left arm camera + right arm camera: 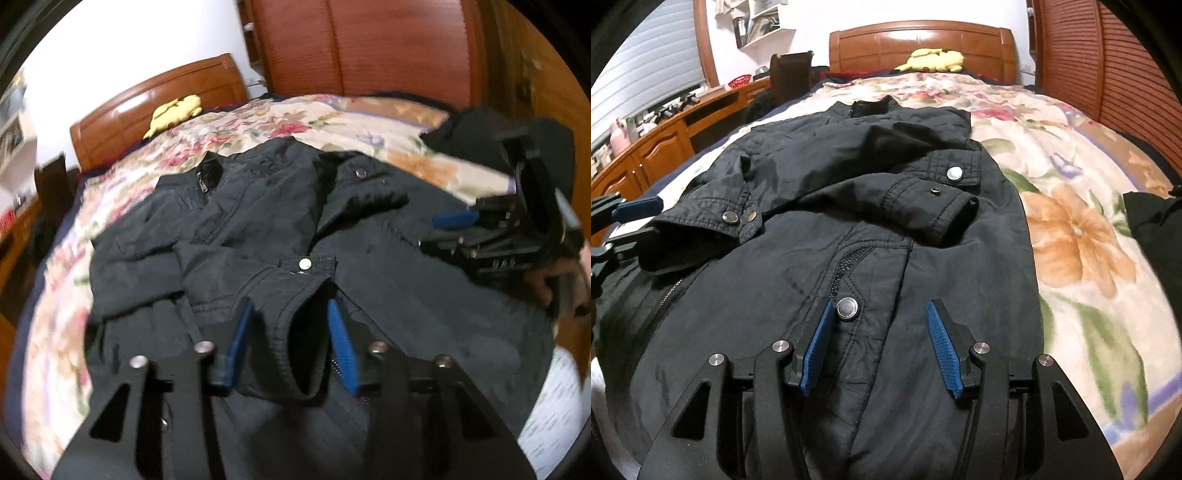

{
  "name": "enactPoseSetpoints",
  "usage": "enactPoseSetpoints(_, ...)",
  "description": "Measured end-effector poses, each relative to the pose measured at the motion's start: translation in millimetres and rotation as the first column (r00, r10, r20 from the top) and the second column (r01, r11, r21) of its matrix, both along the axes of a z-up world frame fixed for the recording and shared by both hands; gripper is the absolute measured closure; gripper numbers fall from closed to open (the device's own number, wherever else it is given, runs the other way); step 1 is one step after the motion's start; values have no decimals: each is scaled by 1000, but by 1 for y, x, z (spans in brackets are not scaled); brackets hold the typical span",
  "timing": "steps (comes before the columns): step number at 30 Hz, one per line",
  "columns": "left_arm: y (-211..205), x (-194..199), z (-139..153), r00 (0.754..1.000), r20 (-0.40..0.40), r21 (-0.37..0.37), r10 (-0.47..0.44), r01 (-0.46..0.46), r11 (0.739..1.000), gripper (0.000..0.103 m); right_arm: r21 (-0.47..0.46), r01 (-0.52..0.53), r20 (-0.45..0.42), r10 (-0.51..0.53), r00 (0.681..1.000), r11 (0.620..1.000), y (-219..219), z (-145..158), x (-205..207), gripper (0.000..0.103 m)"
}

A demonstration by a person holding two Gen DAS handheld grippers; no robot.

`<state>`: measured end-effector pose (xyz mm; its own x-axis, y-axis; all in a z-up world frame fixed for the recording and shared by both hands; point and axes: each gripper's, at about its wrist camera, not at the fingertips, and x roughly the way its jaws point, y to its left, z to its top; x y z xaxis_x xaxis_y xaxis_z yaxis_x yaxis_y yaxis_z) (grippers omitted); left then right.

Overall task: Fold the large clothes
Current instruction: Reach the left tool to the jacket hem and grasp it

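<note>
Closest in, the left claw (290, 343) stands spread wide with a sleeve cuff (291, 332) of the black jacket (827, 229) lying loose between its blue pads (341, 345), not pinched as far as I can see. The right claw (877, 345) is just as wide, hovering low over the jacket's front by a snap button (847, 307) and gripping nothing. The jacket lies spread along the bed (1082, 236), hem toward the foot edge, collar toward the headboard (919, 44), with both sleeves already brought across the chest. So I'd judge the sleeves are about done and the body fold is next: both claws would need to close on the hem near the foot edge and carry it up toward the collar. There is bare flowered quilt along the bed's right edge and past the collar, so room to move seems ample. A second dark garment (1152, 229) sits near the right edge, well apart, and a yellow plush toy (934, 59) rests against the headboard.
</note>
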<state>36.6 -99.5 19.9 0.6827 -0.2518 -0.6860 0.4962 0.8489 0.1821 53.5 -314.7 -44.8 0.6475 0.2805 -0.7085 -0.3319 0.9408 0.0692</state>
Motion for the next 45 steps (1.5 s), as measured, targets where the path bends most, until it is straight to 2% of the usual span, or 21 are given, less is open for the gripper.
enactPoseSetpoints(1,-4,-1,-1,1000,13,36,-5,5,999,75,-3,0,2,0,1000,1000,0,0,-1,50)
enactPoseSetpoints(4,-9,0,-4,999,33,139,-16,11,990,82,-7,1,7,-1,1000,1000,1,0,-1,50)
enactPoseSetpoints(6,-6,2,-3,999,43,166,-16,9,986,85,-9,1,8,-1,1000,1000,1,0,-1,50)
enactPoseSetpoints(7,-2,3,0,999,50,168,-8,0,986,91,-9,2,9,-1,1000,1000,1,0,-2,50)
enactPoseSetpoints(11,29,8,18,995,83,117,58,-68,991,95,-10,2,11,-2,1000,1000,1,0,-2,50)
enactPoseSetpoints(18,83,14,14,983,97,130,154,-166,978,98,-9,2,8,-2,1000,1000,1,0,-2,50)
enactPoseSetpoints(22,114,17,3,975,76,117,210,-218,969,100,-10,2,9,-1,1000,1000,1,0,-2,50)
enactPoseSetpoints(29,159,3,-4,959,-2,-6,282,-282,959,100,-10,1,9,-1,1000,1000,1,0,-2,50)
enactPoseSetpoints(32,173,-5,2,956,-51,-103,288,-292,951,96,-11,1,10,-1,1000,1000,1,0,-2,50)
enactPoseSetpoints(35,180,-11,9,957,-61,-162,282,-289,944,85,-14,1,11,-1,1000,1000,1,0,-2,50)
enactPoseSetpoints(37,179,-15,11,961,-57,-167,272,-278,946,73,-13,1,11,-1,1000,1000,1,0,-2,50)
enactPoseSetpoints(40,174,-17,8,964,-67,-163,258,-265,950,66,-13,1,11,-1,1000,1000,1,0,-2,50)
enactPoseSetpoints(45,159,-13,-11,966,-119,-135,231,-246,960,63,-24,3,18,-3,1000,1000,0,1,-1,50)
